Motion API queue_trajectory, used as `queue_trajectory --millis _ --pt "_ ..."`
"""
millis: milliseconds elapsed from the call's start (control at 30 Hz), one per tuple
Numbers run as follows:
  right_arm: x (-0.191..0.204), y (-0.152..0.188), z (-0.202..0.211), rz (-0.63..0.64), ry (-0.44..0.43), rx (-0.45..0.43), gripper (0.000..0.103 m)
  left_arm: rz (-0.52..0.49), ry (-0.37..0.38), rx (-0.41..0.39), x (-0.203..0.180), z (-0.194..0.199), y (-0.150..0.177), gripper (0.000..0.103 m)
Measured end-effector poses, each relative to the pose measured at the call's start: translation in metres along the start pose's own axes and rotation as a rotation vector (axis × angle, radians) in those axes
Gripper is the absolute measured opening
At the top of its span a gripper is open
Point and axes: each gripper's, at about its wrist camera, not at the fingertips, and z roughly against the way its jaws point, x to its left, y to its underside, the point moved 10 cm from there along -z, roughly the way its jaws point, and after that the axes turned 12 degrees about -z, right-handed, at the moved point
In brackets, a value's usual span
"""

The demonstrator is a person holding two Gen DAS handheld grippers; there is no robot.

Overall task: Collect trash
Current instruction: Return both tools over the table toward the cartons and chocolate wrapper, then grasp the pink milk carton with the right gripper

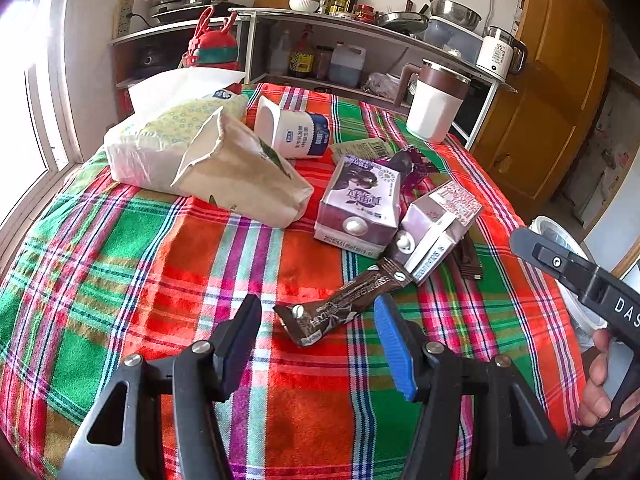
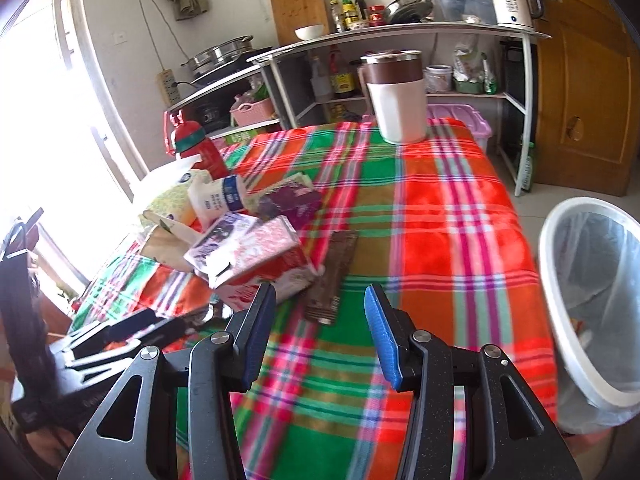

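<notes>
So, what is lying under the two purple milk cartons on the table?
Under the right purple carton, the top end of a long brown sachet disappears, and a dark wrapper sticks out. The left carton covers a purple wrapper. Anything else beneath is hidden.

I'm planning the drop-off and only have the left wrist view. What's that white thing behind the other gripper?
Observer: A white bin lined with a clear bag. It stands on the floor beside the table.
Operator: Is the right gripper carrying anything to it?
Observer: No. The right gripper is open with nothing between its fingers, and a flat brown wrapper lies on the cloth just ahead.
</notes>
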Motion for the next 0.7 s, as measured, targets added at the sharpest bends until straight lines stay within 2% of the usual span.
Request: queue_trajectory --millis 167,333,533,700 --pt "0.019 -0.006 -0.017 0.014 -0.02 0.011 0.06 -0.001 0.004 0.011 0.006 -0.005 0.004 0.061" --pt "0.026 -0.005 -0.03 -0.018 -0.023 0.039 0.06 -0.01 0.002 0.007 0.007 -0.009 0.001 0.061" --pt "0.036 -0.016 -0.042 -0.037 0.005 0.026 0.061 -0.007 0.014 0.006 0.008 -0.009 -0.001 0.061" --pt "0.045 -0.012 -0.065 -0.051 -0.023 0.111 0.062 -0.004 0.021 0.003 0.008 -0.009 -0.002 0.062"
